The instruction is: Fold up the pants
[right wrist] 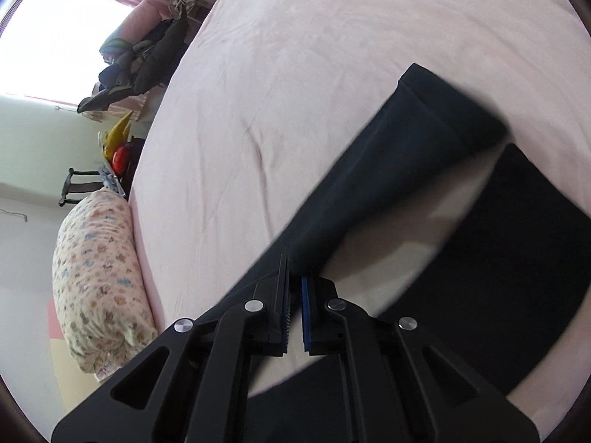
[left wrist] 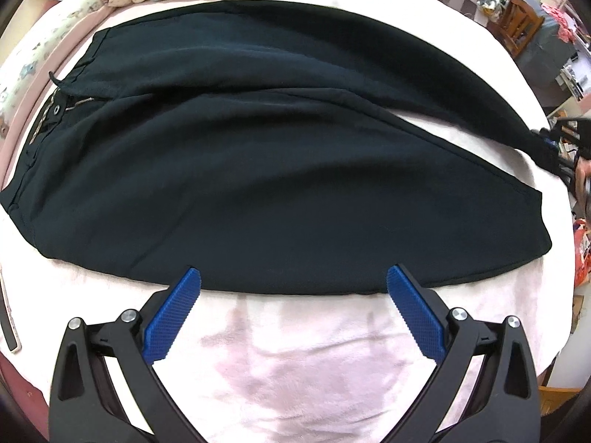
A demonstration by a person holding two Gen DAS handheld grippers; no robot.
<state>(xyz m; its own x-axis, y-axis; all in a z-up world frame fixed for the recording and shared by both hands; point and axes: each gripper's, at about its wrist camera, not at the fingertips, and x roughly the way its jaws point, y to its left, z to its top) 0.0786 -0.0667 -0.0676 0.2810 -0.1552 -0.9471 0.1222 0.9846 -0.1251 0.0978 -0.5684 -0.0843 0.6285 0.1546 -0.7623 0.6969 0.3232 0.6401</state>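
The dark pants [left wrist: 258,155] lie spread on the pink blanket [left wrist: 295,361], just ahead of the left gripper [left wrist: 293,280], whose jaws stand wide apart, holding nothing. The right gripper [right wrist: 294,288] is clamped on one pant leg [right wrist: 406,155].

Black angular linkage arms, round silver screws, ridged blue fingers [left wrist: 173,317] on both grippers.

Your dark pants [left wrist: 258,155] lie spread flat on pink bed cover, waistband left, legs slightly apart, zipper open.
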